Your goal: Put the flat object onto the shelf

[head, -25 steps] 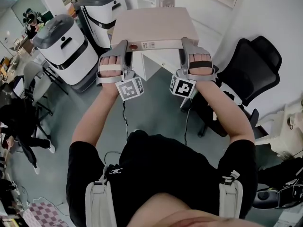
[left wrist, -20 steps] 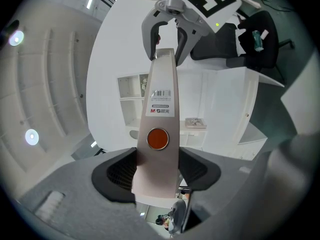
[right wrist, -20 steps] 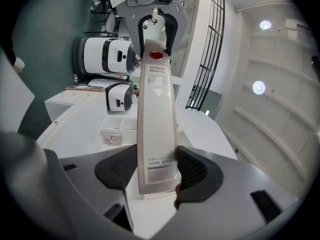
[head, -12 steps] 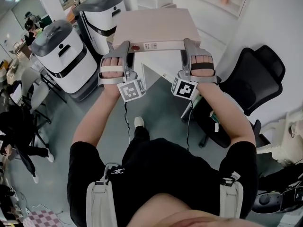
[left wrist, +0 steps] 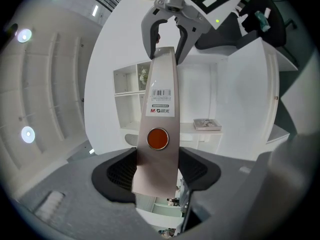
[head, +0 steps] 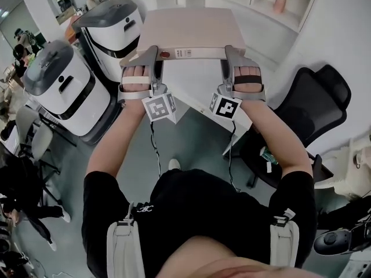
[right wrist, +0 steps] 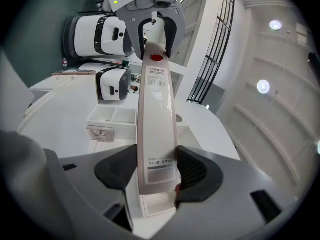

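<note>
A flat pinkish-beige file box is held level in front of me by its spine, which carries an orange dot and a barcode label. My left gripper is shut on the spine's left end and my right gripper on its right end. The left gripper view has the spine clamped between the dark pads, with the right gripper at the far end. From the right gripper view the file box runs away to the left gripper. A white shelf with open cubbies stands ahead.
Two white and grey machines stand to the left. A black office chair is at the right, beside a white desk. A pink vase sits in a shelf cubby, and a book lies on a shelf board.
The view has shifted toward the shelf, and the machines and chair have slid back in the picture. Both grippers keep their hold on the file box, which sits slightly higher in the frame.
</note>
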